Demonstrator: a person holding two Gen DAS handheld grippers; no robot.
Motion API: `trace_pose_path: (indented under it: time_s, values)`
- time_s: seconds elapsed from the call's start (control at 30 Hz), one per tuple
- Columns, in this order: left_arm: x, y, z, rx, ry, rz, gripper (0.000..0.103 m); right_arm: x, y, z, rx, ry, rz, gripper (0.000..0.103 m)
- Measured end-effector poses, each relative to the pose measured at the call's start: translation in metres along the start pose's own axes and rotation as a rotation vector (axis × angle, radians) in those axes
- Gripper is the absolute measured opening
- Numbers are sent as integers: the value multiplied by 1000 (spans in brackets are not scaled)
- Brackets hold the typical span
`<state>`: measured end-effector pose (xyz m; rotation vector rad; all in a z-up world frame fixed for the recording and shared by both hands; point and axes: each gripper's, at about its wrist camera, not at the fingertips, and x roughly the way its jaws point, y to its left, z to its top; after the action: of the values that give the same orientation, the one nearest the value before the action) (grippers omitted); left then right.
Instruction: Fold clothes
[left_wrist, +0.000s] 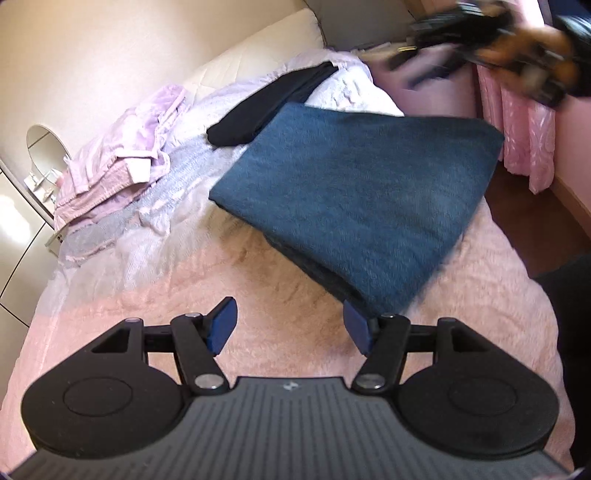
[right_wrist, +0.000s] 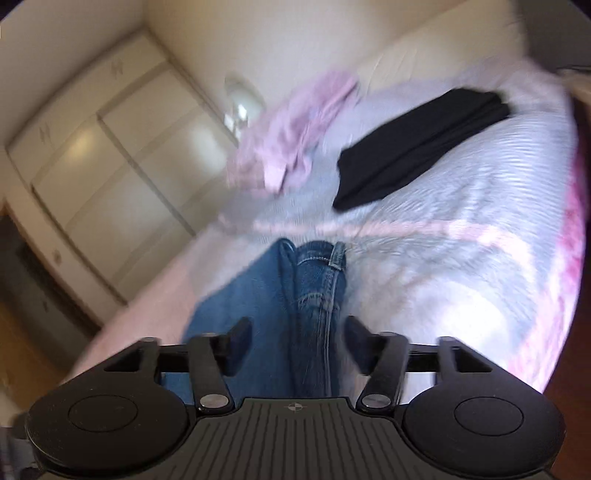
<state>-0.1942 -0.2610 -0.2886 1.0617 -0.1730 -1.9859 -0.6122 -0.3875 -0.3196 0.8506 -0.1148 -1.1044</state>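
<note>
Folded blue jeans (left_wrist: 351, 192) lie flat on the bed, their near corner just past the right pad of my left gripper (left_wrist: 290, 321). That gripper is open over the pink blanket with nothing between its blue pads. A black garment (left_wrist: 273, 107) lies beyond the jeans, and a crumpled lilac garment (left_wrist: 122, 162) lies to the left. My right gripper (left_wrist: 410, 48) shows blurred in a hand, in the air at the top right. In the right wrist view, my right gripper (right_wrist: 297, 332) is open above the jeans (right_wrist: 295, 288), with the black garment (right_wrist: 417, 147) and the lilac garment (right_wrist: 288, 133) further off.
A fluffy pink blanket (left_wrist: 184, 295) covers the near bed, and a pale quilt (left_wrist: 207, 158) the far part. A round mirror (left_wrist: 46, 147) and white wardrobe doors (right_wrist: 92, 166) stand to the left. A pink curtain (left_wrist: 524, 122) and wooden floor (left_wrist: 517, 206) are on the right.
</note>
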Motion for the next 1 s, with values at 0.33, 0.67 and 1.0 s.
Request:
trace_pose_path:
  time_s: [0.33, 0.67, 1.0]
  values:
    - [16, -15, 25, 96, -52, -25, 61, -80, -21, -132, 347, 86, 5, 85]
    - [22, -13, 24, 105, -51, -12, 64, -42, -20, -101, 435, 44, 84, 20]
    - [67, -21, 38, 253, -98, 90, 73, -31, -57, 60, 156, -139, -17, 18]
